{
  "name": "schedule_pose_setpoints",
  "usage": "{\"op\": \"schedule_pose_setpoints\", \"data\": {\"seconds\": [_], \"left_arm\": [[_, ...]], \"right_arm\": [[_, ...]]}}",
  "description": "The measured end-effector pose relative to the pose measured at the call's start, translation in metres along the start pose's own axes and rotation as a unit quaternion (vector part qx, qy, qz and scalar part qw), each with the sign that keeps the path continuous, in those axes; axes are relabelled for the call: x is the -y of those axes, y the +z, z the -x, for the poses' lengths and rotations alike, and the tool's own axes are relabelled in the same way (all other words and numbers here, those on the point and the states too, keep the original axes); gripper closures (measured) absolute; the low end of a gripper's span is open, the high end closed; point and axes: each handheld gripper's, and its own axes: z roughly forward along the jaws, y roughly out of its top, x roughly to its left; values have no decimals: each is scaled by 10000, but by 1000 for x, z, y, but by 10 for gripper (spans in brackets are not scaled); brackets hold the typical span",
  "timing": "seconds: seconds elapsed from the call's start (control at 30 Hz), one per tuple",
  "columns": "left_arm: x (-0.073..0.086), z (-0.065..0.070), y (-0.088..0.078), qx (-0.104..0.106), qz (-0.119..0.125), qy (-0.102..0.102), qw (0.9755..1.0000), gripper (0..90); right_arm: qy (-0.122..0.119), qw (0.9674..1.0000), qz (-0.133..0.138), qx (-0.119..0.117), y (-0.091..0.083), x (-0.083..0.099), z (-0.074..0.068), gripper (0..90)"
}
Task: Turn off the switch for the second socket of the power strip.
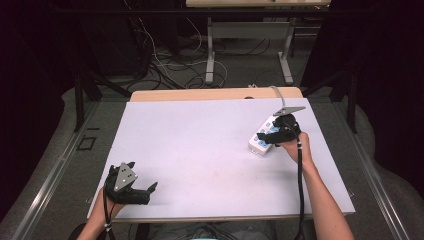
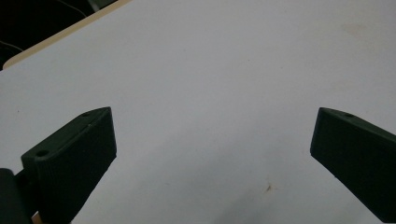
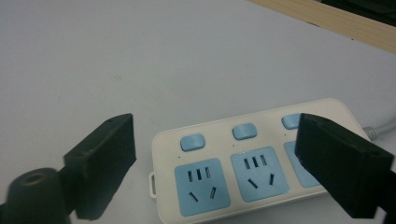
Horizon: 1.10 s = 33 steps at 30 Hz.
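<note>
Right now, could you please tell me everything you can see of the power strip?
The power strip is white, plastic-looking, with rounded corners, blue sockets and a blue switch above each. It lies flat, face up, on the table's right side; a grey cable leaves its far end. The right tongs stand open around it, not pressing.

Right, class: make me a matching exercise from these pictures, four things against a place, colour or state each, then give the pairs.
Things:
1. power strip
2. left gripper
3. right gripper
4. table

Descriptions:
A. open, over bare table, near front left corner
B. white with blue sockets
C. covered by a pale sheet
D. open, above the power strip

Pairs: 1-B, 2-A, 3-D, 4-C
</note>
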Motion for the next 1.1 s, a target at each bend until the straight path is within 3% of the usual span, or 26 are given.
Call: {"op": "schedule_pose_setpoints", "data": {"seconds": [0.1,0.5,1.1], "left_arm": [[0,0,0,5,-1,-8,10000,2],[0,-1,0,-11,7,11,10000,2],[0,0,-1,26,49,-6,10000,2]], "right_arm": [[41,10000,-19,-42,0,0,-1,0],[10,9998,52,-179,-4,2,-5,0],[170,9994,135,-278,-33,23,-24,0]]}}
